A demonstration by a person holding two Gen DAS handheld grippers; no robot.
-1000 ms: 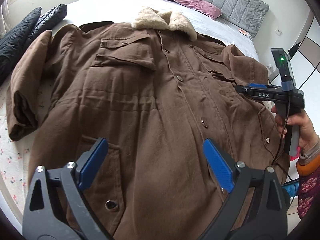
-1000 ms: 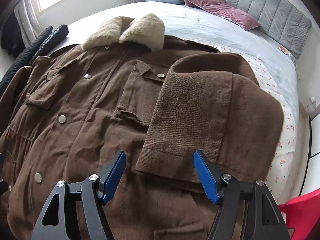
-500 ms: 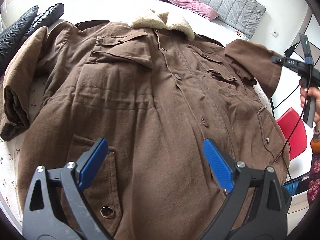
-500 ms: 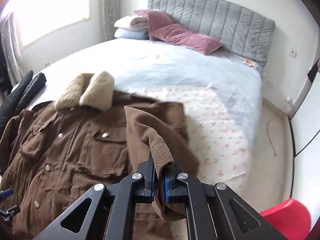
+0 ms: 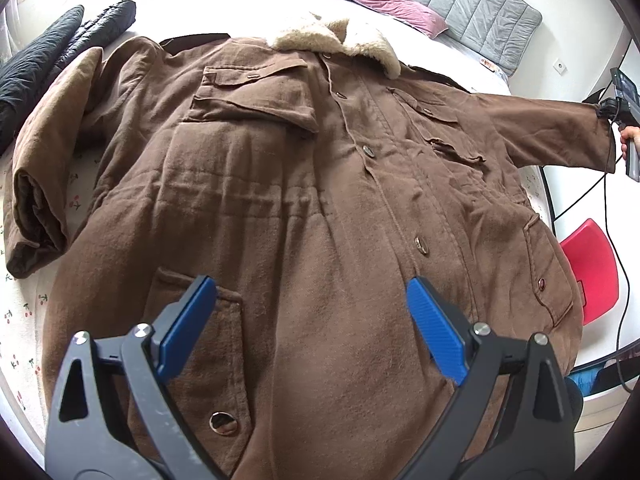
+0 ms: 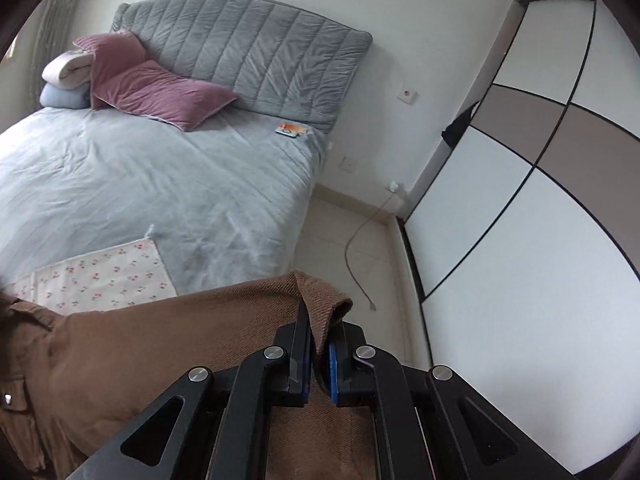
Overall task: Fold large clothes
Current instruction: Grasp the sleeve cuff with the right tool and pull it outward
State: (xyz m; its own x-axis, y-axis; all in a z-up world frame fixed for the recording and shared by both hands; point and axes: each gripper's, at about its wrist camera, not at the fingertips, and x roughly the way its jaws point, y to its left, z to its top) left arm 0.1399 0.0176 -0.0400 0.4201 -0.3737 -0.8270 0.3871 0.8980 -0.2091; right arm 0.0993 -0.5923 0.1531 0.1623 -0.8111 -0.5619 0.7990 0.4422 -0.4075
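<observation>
A brown coat is spread front-up on the bed, its fleece collar toward the headboard and its hem nearest the left gripper. The left gripper's fingers are held wide apart above the lower front, gripping nothing. The right gripper has its fingers pressed together on the cuff of one sleeve, which is drawn out straight past the bed's edge, over the floor.

The coat is judged to be heavy and thick, probably padded, with a soft, matte weave that should not slip between the pads. It is limp, not stiff: any part lifted can be expected to sag and drag the rest. The ribbed cuff gives a firm, doubled edge for holding, and the same is likely true of the hem, the shoulder seams and the placket. Hold is better taken on those thick edges than on single cloth. Nothing fragile is seen, though the metal snaps could catch.

The other sleeve lies beside the body, bent at the elbow. The flap pockets are the only containers in view; they lie flat, and whether anything is in them cannot be told.
</observation>
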